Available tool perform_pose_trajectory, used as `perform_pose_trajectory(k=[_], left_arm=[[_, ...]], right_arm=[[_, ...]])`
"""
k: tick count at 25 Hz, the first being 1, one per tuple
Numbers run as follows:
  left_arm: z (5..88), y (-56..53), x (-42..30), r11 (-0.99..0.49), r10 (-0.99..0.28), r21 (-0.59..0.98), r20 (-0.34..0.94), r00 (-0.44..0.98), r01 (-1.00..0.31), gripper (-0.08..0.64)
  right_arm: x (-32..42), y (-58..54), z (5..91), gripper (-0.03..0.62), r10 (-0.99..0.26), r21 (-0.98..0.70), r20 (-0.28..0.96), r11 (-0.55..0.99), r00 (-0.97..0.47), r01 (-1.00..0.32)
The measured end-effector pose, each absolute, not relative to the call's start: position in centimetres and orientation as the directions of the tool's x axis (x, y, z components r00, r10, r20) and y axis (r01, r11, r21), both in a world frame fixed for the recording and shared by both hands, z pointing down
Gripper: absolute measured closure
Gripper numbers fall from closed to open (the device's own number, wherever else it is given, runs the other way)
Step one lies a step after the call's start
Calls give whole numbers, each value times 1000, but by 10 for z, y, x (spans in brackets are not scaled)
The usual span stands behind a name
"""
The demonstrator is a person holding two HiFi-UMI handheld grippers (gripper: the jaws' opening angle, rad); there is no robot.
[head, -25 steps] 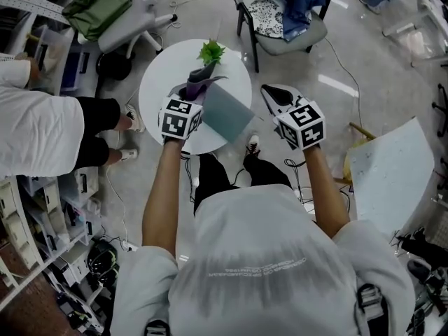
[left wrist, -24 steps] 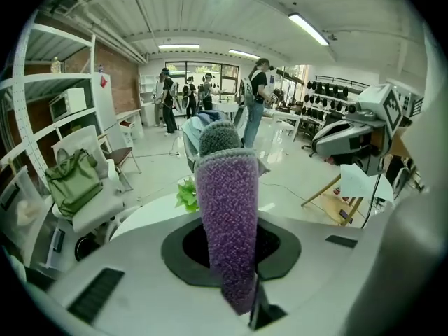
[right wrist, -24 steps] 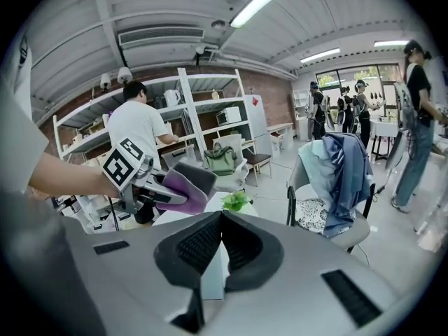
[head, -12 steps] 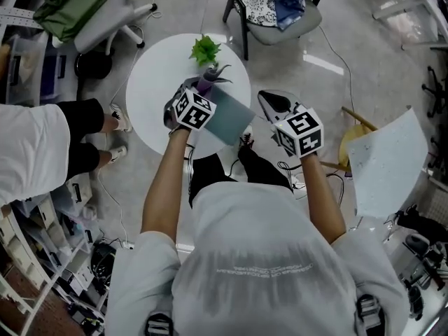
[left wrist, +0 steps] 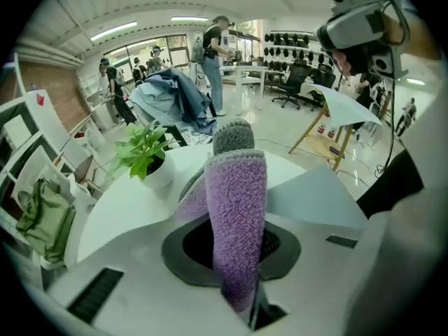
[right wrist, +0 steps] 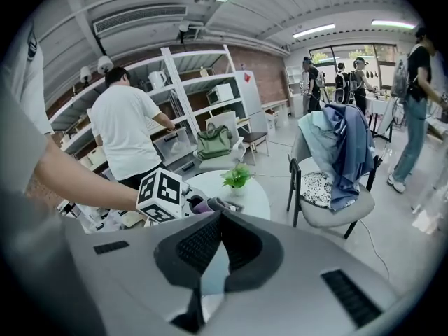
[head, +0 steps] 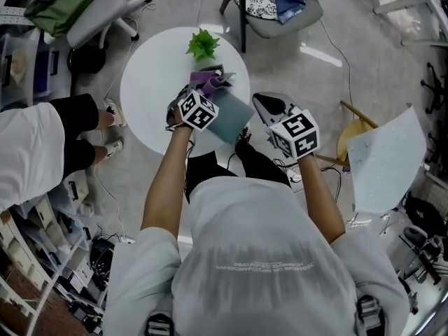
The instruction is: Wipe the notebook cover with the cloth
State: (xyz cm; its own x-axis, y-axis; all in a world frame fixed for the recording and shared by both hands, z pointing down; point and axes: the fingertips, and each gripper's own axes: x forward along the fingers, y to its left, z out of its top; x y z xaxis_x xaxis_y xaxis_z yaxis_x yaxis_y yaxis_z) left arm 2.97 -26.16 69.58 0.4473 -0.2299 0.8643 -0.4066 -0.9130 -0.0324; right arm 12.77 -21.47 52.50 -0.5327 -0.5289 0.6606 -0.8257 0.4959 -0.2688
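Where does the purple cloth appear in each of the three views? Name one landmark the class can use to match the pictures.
Head view: the purple cloth is at upper centre, a little left of the middle.
Left gripper view: it fills the centre, standing upright between the jaws.
Right gripper view: it is a small purple patch left of centre.
Shared landmark: the potted plant, just beyond the cloth in every view.

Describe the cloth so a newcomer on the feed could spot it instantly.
Find the round white table; over its near edge the left gripper is shut on the cloth. It is a fuzzy purple fold with a grey edge, between the green potted plant and the smooth blue-grey notebook: the only purple thing there.
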Motion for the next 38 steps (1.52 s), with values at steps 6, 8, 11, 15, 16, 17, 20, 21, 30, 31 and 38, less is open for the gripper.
perform_pose_trajectory(k=[6,8,11,15,16,17,20,21,30,31,38], left_arm=[[697,-261,25,-840,-249,71,830,499,-537,509],[696,-261,24,-830,-253,80,829,499,-553,509],[695,-259,22,-806,-279,76,826,490,-587,509],[695,-250,11,-751,-307,112,813,494,-651,509],[694,-248,8,-738,-310,127,808,501,-662,509],[693,-245,5,-726,-312,143,803,508,-672,509],[690,-237,-4,-693,-316,177,797,515,-699,509],[690,-234,-7,-685,-320,181,796,514,-706,509],[691,-206,-36,-584,-373,251,762,529,-772,509],[692,-203,-38,-575,-378,254,761,528,-778,509],[693,-183,-57,-525,-395,270,762,512,-807,511]], right_arm=[[134,-215,524,589,-528,-255,650,526,-546,-811],[136,-214,522,589,-529,-251,646,533,-550,-808],[137,-210,521,589,-531,-257,639,534,-556,-805],[133,-205,524,589,-521,-267,635,544,-570,-795],[132,-204,525,589,-517,-270,635,548,-574,-792],[130,-203,525,589,-513,-271,634,553,-578,-788],[124,-200,527,589,-506,-278,631,560,-588,-780],[122,-199,527,589,-505,-281,629,562,-592,-778],[103,-188,536,589,-465,-291,629,601,-622,-744],[101,-187,537,589,-462,-292,629,605,-625,-741],[97,-184,538,589,-451,-292,624,622,-638,-726]])
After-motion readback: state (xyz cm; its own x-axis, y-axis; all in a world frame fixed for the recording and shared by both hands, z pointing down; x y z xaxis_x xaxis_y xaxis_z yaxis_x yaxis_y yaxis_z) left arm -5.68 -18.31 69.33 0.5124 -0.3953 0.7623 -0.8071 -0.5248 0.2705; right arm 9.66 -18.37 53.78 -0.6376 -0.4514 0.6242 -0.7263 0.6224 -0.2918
